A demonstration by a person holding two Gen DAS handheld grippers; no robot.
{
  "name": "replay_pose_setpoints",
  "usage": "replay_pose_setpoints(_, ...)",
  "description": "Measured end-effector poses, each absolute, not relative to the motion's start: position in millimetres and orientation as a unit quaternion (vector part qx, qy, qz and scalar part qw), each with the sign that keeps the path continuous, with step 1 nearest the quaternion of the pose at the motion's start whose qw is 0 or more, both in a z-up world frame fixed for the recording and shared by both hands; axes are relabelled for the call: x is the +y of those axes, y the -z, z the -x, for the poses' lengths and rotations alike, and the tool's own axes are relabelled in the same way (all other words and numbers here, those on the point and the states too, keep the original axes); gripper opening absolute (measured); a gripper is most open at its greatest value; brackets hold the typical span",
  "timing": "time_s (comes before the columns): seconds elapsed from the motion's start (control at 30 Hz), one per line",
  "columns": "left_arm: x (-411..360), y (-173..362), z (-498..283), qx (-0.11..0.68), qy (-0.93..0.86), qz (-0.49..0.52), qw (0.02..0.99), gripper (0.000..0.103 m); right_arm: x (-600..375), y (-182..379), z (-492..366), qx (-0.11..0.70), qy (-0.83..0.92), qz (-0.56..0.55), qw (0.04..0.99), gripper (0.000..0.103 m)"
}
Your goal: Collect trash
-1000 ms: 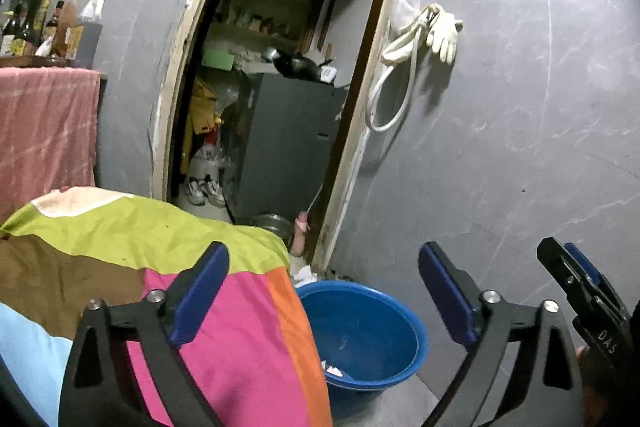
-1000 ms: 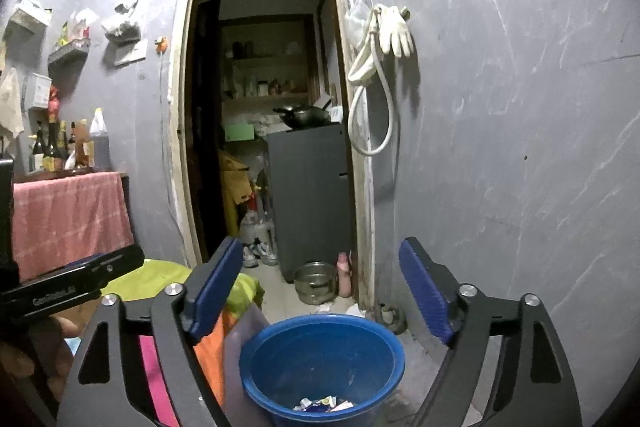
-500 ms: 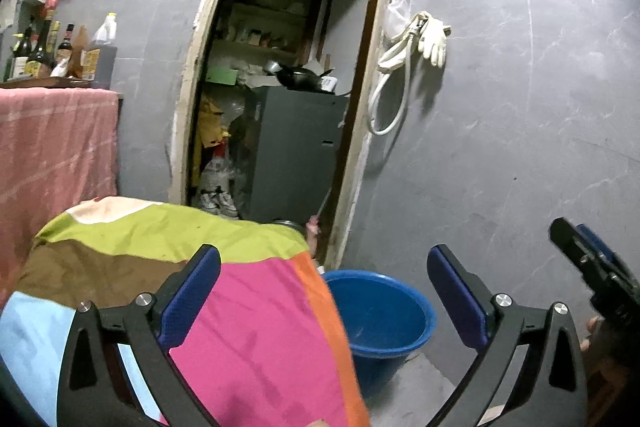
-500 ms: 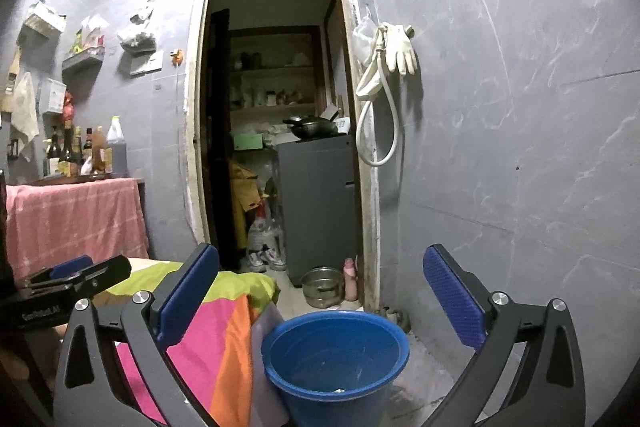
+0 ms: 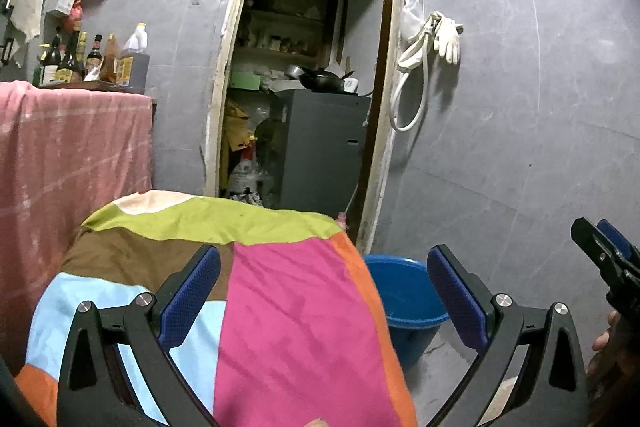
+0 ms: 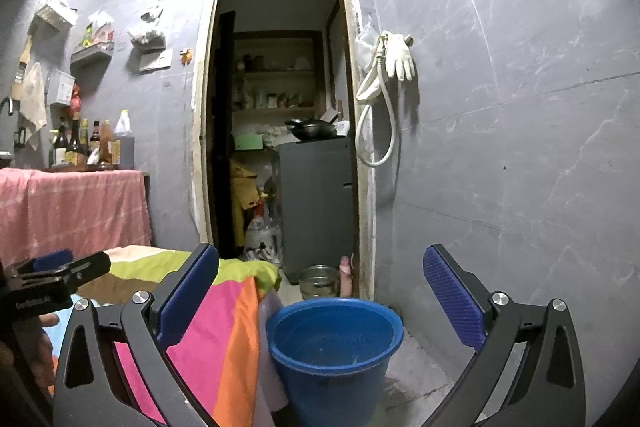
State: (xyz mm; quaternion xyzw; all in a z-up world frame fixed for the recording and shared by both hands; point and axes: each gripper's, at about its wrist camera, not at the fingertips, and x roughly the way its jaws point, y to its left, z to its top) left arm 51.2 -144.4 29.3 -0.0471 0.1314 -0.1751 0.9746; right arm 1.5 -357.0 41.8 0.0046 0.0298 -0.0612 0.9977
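A blue bucket [image 6: 336,339] stands on the grey floor beside a table under a many-coloured cloth [image 5: 280,307]. My right gripper [image 6: 322,263] hangs open above and in front of the bucket, with nothing between its blue pads. My left gripper [image 5: 324,267] is open over the cloth, empty, with the bucket [image 5: 408,291] low to its right. In each wrist view the other gripper shows at the edge: the right gripper [image 5: 604,259], the left gripper [image 6: 60,275]. The bucket's bottom is hidden by its rim, so no trash is visible.
A counter draped in pink cloth [image 5: 72,155] carries bottles [image 5: 80,59] at the left. An open doorway behind shows a grey cabinet [image 5: 320,147] and a metal pot [image 6: 318,281] on the floor. A white hose and glove [image 6: 384,75] hang on the right wall.
Both grippers have drawn back from the bucket, which now looks smaller and farther off. Their jaws have spread wider. The scraps seen at the bucket's bottom are out of sight.
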Motion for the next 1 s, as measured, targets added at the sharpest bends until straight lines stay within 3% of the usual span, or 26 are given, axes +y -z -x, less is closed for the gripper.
replay_pose_setpoints(1.0, -137.8, 39.9, -12.0, 0.143, 0.132, 0.026, 0.981, 0.101, -339.6, 18.4, 27.8, 0.065, 0.116, 0.015, 0.991, 0.103)
